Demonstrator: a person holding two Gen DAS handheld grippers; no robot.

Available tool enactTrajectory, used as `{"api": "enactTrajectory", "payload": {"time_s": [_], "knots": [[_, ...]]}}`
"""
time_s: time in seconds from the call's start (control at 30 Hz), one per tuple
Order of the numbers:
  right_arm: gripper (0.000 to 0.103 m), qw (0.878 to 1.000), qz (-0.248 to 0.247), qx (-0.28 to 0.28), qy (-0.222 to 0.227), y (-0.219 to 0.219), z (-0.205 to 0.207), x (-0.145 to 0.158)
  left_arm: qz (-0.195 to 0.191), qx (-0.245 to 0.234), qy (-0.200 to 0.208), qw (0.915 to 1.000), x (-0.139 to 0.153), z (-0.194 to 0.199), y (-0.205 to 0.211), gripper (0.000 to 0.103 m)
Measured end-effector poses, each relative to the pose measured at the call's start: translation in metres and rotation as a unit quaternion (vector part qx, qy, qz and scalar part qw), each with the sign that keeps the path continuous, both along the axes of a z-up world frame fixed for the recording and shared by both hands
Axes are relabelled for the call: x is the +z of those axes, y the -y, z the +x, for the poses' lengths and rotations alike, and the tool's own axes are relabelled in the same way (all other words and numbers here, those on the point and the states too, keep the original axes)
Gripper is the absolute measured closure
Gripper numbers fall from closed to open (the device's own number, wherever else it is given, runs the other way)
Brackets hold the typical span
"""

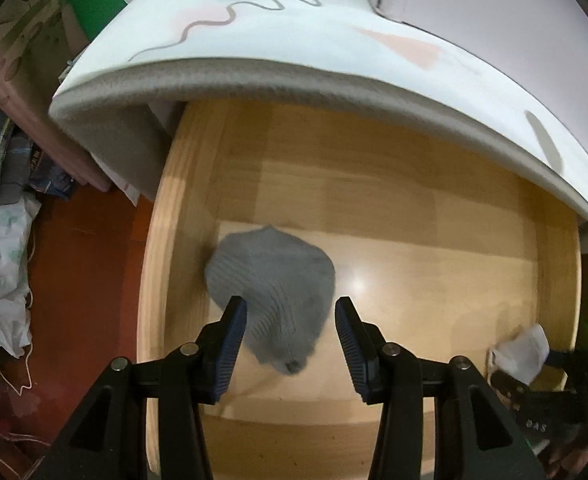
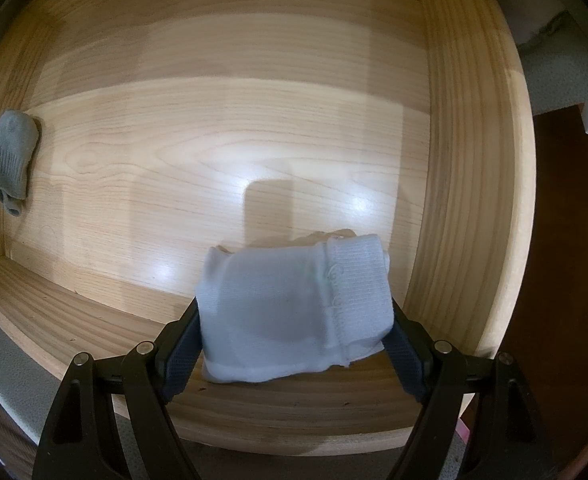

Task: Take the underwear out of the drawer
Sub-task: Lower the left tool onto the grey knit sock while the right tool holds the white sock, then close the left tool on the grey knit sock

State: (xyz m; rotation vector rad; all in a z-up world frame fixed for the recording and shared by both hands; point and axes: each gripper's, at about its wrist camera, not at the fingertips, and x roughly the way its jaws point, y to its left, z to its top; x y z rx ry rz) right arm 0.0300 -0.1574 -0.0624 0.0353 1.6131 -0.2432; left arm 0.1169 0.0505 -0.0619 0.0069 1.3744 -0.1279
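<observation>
Our right gripper [image 2: 294,320] clamps the white bundle [image 2: 294,308]; we lower the half-open left gripper [image 1: 291,320] astride the grey bundle [image 1: 270,280], then squeeze.

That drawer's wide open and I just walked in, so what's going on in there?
A person is emptying the wooden drawer with a handheld gripper in each hand. The right gripper is closed on a folded white garment near the front right corner. The left gripper hangs open over a grey ribbed garment by the left wall, not yet pinching it. Both pieces are still inside the drawer.
</observation>
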Motion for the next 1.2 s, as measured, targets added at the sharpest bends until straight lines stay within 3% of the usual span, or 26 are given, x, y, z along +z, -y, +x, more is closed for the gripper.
{"api": "enactTrajectory", "payload": {"time_s": [0.3, 0.6, 0.87, 1.2], "knots": [[0.024, 1.000, 0.000, 0.000, 0.000, 0.000, 0.000, -0.001, 0.030, -0.018, 0.003, 0.9994, -0.012, 0.018, 0.014, 0.056], [0.024, 1.000, 0.000, 0.001, 0.000, 0.001, 0.001, -0.001, 0.051, -0.040, -0.011, 0.9978, -0.023, 0.031, 0.031, 0.041], [0.024, 1.000, 0.001, 0.001, 0.000, 0.001, 0.001, -0.002, 0.108, -0.081, -0.039, 0.9900, -0.036, 0.029, 0.054, 0.036], [0.024, 1.000, 0.000, 0.001, 0.000, 0.001, 0.002, -0.002, 0.094, -0.065, -0.053, 0.9921, -0.035, 0.033, 0.045, 0.036]]}}
